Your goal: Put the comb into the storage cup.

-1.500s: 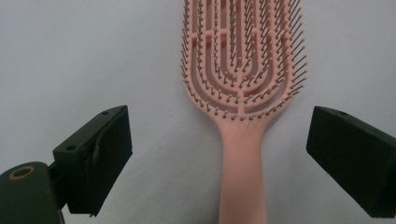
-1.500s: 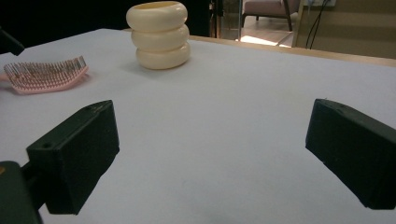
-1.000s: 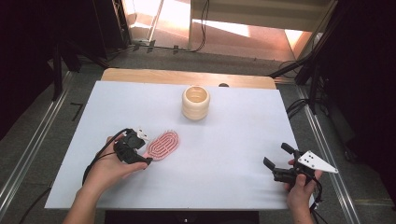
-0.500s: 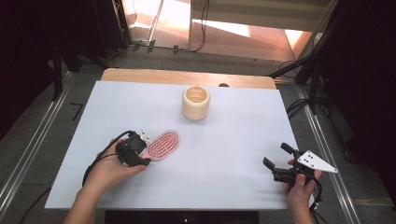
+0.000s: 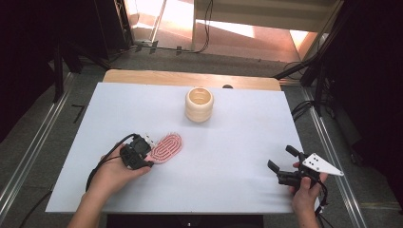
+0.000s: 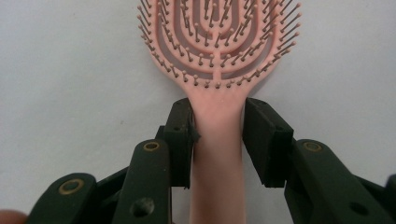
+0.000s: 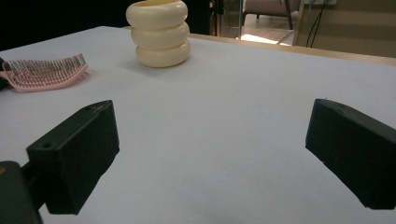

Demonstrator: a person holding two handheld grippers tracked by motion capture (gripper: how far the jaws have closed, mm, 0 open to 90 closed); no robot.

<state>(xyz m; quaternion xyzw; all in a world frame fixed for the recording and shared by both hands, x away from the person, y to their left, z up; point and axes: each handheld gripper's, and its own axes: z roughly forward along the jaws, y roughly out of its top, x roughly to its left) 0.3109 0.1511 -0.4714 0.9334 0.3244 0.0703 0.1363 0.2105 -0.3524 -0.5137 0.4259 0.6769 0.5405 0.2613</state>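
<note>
At table's near left, left gripper (image 6: 218,135) jaws flank pink brush (image 6: 218,70) handle, contact unclear; handle end cut off. Right gripper (image 7: 212,158) jaws apart.

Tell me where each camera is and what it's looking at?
High view: above the person's side, looking forward and down at the white table; both forearms and hands show.
Left gripper view: rides the left gripper, looking along its jaws, closed on the pink hairbrush handle.
Right gripper view: rides the right gripper, low over the table, jaws wide apart, facing the cream ribbed cup.
Shared: all three show the hairbrush.
</note>
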